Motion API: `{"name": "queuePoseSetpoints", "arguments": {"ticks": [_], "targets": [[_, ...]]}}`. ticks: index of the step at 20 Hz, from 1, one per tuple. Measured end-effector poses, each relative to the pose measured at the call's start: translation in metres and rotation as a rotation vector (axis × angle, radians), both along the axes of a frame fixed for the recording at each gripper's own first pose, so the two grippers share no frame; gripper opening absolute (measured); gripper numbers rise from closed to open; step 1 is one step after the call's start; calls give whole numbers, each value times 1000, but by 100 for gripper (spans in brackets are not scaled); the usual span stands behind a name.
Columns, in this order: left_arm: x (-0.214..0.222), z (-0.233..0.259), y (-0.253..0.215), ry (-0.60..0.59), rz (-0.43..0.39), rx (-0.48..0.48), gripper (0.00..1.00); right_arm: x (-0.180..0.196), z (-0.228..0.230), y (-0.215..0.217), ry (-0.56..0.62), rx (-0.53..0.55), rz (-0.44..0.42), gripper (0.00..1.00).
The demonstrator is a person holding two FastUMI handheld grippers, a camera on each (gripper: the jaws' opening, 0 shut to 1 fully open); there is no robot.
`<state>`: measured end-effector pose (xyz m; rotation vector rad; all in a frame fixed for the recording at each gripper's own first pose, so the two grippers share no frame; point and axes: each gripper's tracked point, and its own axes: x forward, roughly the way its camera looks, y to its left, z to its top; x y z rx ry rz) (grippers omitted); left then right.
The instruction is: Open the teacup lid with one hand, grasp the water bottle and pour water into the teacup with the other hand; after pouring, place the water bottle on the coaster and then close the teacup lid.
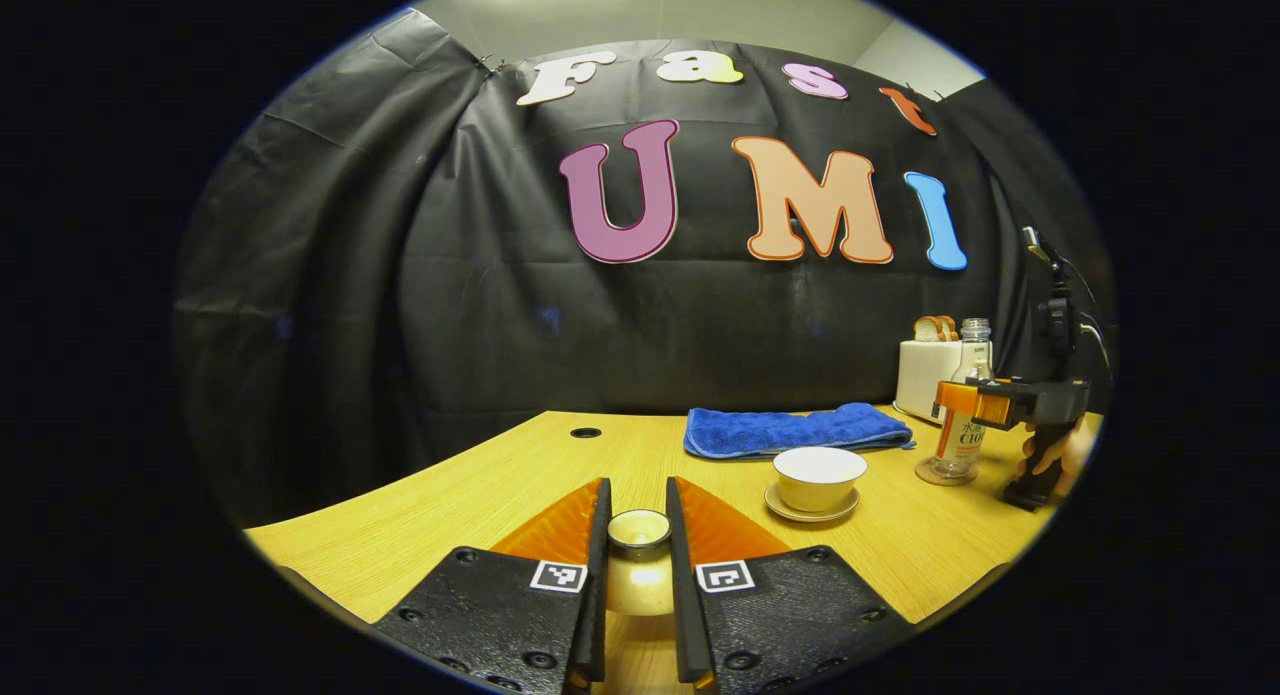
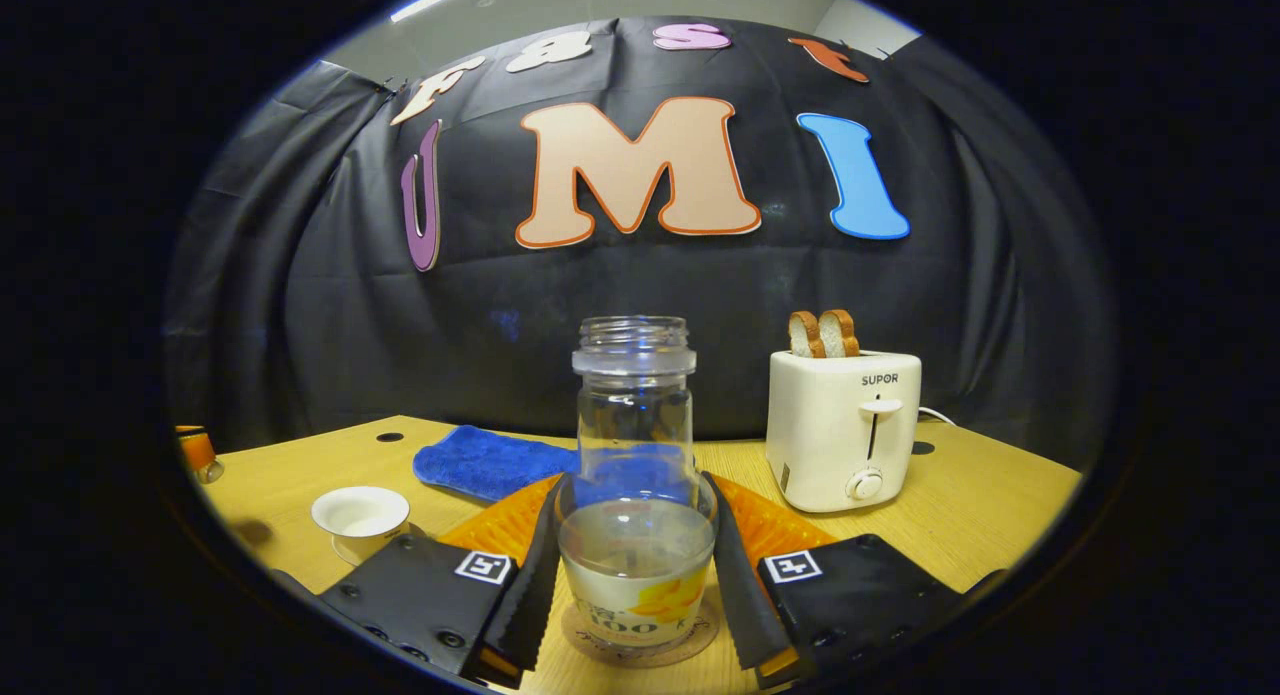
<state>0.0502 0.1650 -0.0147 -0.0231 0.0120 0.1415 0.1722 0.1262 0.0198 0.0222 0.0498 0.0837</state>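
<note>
My left gripper [image 1: 638,505] is shut on the teacup lid [image 1: 639,565], holding it just above the near table with the knob toward the camera. The open white teacup [image 1: 818,475] sits on its saucer to the right of the lid; it is also at the left in the right gripper view [image 2: 360,512]. The clear, uncapped water bottle [image 2: 635,445] stands upright on the round coaster [image 2: 690,643]. My right gripper [image 2: 632,487] has a finger against each side of it. From the left gripper view, the bottle [image 1: 972,350] and right gripper [image 1: 985,405] are at far right.
A folded blue towel [image 1: 795,430] lies behind the teacup. A white toaster [image 2: 842,430] with two bread slices stands at the back right of the wooden table [image 1: 480,485]. A hand [image 1: 1050,453] holds the right gripper's grip. The left gripper [image 2: 197,451] peeks in at far left.
</note>
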Motion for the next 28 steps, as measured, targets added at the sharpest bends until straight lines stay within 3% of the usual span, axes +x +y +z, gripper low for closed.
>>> {"name": "queuePoseSetpoints", "arguments": {"ticks": [8,14,20,25,28], "targets": [[0,1,0,0,0,0,25,-3,-1,2,-38,-17,-5,75],[0,0,-1,0,1,0,25,-4,-3,3,-22,-15,-3,84],[-1,0,-1,0,0,0,25,-10,-4,1,-22,-18,-11,81],[1,1,-1,0,0,1,25,-25,-2,2,-25,-16,10,89],[-1,1,1,1,9,2,25,-31,-2,-1,-28,-17,1,85]]}}
